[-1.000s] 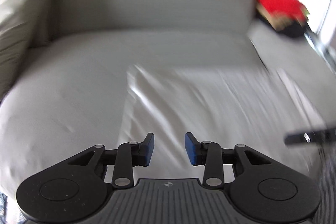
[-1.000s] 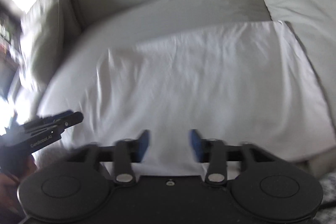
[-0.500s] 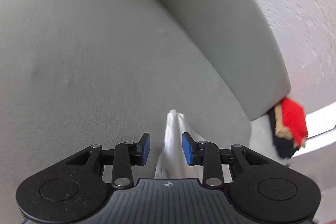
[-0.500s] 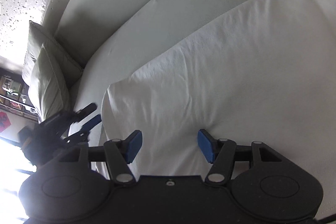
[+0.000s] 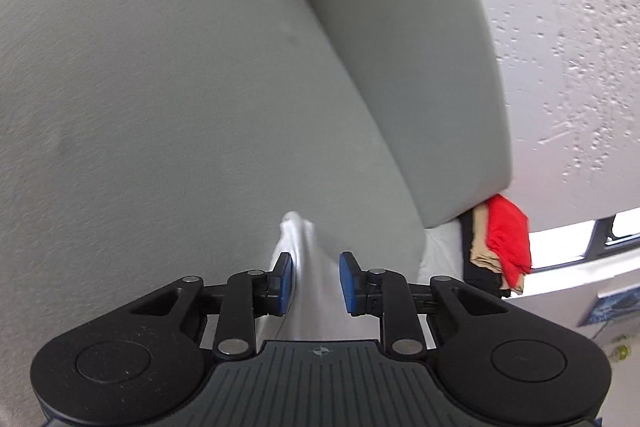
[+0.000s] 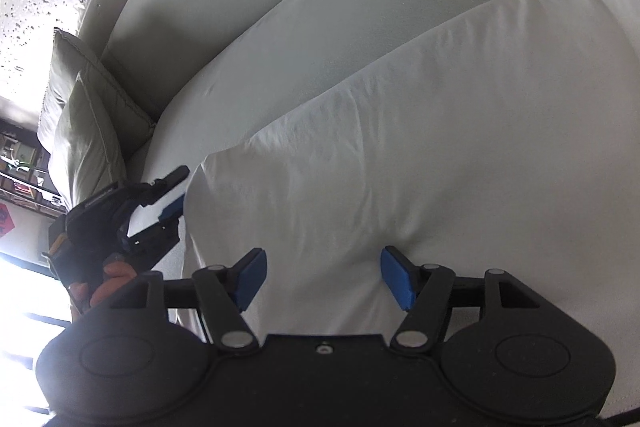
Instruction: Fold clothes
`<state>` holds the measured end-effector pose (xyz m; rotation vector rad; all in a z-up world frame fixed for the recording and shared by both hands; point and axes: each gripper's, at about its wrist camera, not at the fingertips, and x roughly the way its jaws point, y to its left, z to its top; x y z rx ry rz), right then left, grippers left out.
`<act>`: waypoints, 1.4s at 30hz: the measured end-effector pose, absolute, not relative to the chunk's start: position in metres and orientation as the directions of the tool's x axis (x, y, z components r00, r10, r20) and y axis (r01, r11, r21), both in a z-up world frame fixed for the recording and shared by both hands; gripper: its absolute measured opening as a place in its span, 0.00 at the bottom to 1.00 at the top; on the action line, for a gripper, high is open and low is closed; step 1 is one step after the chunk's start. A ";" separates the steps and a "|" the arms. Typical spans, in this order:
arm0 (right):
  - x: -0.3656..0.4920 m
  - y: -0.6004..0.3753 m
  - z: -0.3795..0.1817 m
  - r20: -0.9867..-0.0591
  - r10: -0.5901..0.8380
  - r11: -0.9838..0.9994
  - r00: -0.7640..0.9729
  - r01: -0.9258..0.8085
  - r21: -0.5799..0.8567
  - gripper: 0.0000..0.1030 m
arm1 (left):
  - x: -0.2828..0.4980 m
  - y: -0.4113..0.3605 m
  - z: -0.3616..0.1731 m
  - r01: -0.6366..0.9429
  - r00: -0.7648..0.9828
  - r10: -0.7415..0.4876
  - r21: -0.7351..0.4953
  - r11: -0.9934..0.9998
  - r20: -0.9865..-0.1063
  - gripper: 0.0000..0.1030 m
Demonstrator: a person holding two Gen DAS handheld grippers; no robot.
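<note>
A white garment [image 6: 420, 155], already folded into a broad flat panel, lies on the seat of a grey sofa [image 5: 160, 87] and fills the centre and right of the right wrist view. It is spread flat there, I think, so that its corners can be reached.

The left gripper [image 5: 313, 281] stands at the lower centre of its own view with a corner of the white cloth rising between its blue pads [image 5: 285, 281]. The pads are a little apart and do not press the cloth yet, so it holds nothing; it seems placed to pinch this corner.

The right gripper [image 6: 322, 279], at the lower centre of its view, is spread wide over the near edge of the garment and grips nothing.

At the right edge of the left wrist view, a red cloth [image 5: 508, 239] lies on other clothes beside the sofa back, probably waiting its turn.
</note>
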<state>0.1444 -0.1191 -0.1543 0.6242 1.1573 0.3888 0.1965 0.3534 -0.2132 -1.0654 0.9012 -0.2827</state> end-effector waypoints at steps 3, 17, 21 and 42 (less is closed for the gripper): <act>0.145 -0.118 -0.155 -0.724 0.585 0.770 0.364 0.031 0.638 0.61 | 0.198 0.351 -0.215 -0.197 0.619 -0.612 -0.852 0.484 -0.491 0.21; 0.145 -0.114 -0.152 -0.733 0.575 0.786 0.363 0.005 0.618 0.64 | 0.217 0.362 -0.240 -0.314 0.645 -0.569 -0.855 0.412 -0.511 0.00; 0.145 -0.111 -0.150 -0.737 0.570 0.792 0.363 -0.004 0.611 0.64 | 0.219 0.364 -0.242 -0.350 0.655 -0.537 -0.844 0.407 -0.531 0.00; 0.080 -0.151 -0.110 -0.720 0.572 0.794 0.394 -0.043 0.607 0.63 | 0.072 0.315 -0.157 -0.280 0.575 -0.291 -0.518 0.808 -0.765 0.35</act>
